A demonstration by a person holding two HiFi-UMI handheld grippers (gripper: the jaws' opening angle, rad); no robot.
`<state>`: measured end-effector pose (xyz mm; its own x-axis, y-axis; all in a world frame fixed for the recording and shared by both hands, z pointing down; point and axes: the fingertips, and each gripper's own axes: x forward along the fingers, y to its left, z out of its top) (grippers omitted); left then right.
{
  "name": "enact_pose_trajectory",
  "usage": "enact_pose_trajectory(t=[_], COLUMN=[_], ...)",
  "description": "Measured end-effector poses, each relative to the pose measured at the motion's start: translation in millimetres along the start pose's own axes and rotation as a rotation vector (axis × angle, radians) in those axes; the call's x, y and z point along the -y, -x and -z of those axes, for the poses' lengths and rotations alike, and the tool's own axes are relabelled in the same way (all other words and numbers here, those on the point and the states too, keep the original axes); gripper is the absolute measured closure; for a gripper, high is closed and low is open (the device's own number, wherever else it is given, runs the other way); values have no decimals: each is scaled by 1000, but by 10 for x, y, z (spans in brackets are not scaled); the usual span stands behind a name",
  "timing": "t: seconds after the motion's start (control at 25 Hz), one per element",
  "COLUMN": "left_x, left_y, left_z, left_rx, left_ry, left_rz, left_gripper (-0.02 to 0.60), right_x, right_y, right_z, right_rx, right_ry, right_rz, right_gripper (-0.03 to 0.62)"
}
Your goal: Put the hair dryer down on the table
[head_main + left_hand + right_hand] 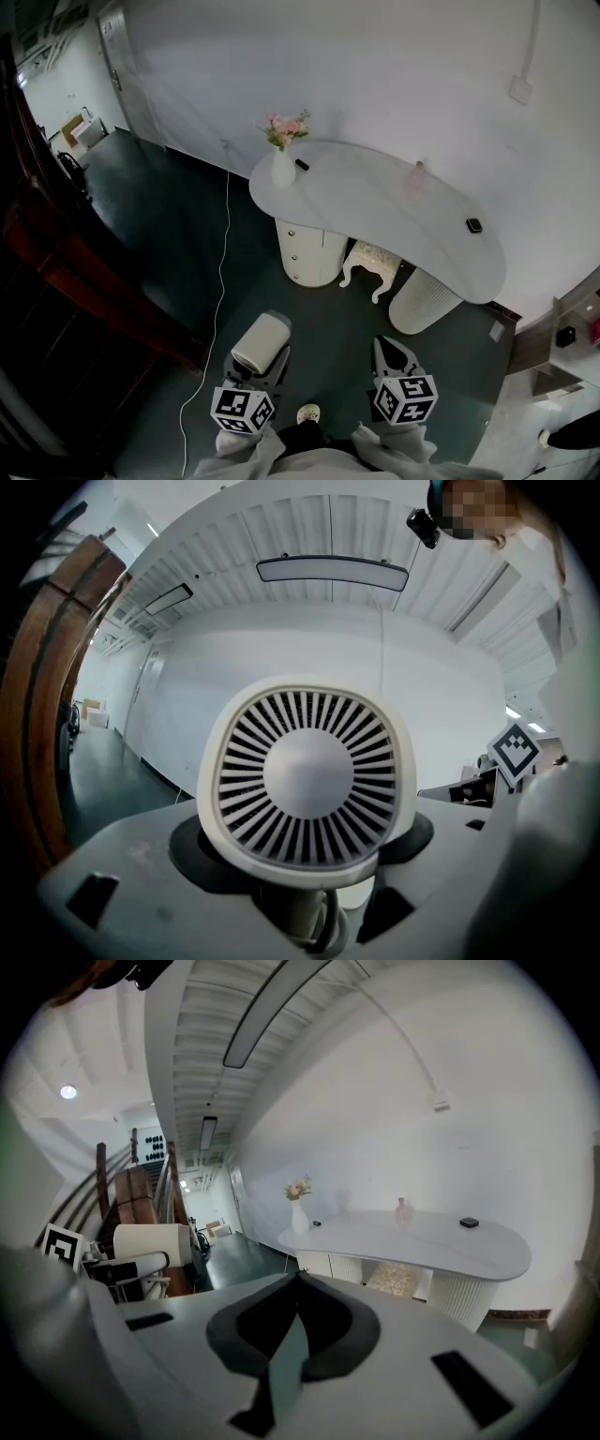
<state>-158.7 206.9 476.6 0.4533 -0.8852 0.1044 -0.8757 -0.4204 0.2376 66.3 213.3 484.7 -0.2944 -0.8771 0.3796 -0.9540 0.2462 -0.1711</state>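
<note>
A cream hair dryer is held in my left gripper, low in the head view, over the dark floor and short of the table. In the left gripper view its round rear grille fills the middle, and my left gripper is shut on its handle. The white curved table stands ahead against the wall. My right gripper hangs beside the left one, shut with nothing in it. In the right gripper view, beyond my right gripper, are the table and the hair dryer at the left.
On the table stand a white vase of pink flowers, a pink bottle and a small black object. A white stool sits between the table's ribbed pedestals. A white cable crosses the floor; a wooden railing runs at the left.
</note>
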Motion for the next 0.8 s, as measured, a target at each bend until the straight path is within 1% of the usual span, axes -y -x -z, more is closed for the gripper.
enact_pose_trajectory(t=[0.16, 0.52, 0.8], left_x=[-114, -249, -339], left_y=[-30, 6, -56], left_z=[-11, 38, 36], left_rx=[0, -14, -20], left_ry=[-7, 18, 19], left_rz=[15, 14, 19], left_gripper=[250, 250, 250], right_x=[21, 26, -4], right_y=[-96, -102, -201], right_z=[-10, 59, 79], right_rx=[9, -11, -23], right_ry=[4, 4, -3], right_rz=[35, 69, 70], right_gripper=[545, 545, 545])
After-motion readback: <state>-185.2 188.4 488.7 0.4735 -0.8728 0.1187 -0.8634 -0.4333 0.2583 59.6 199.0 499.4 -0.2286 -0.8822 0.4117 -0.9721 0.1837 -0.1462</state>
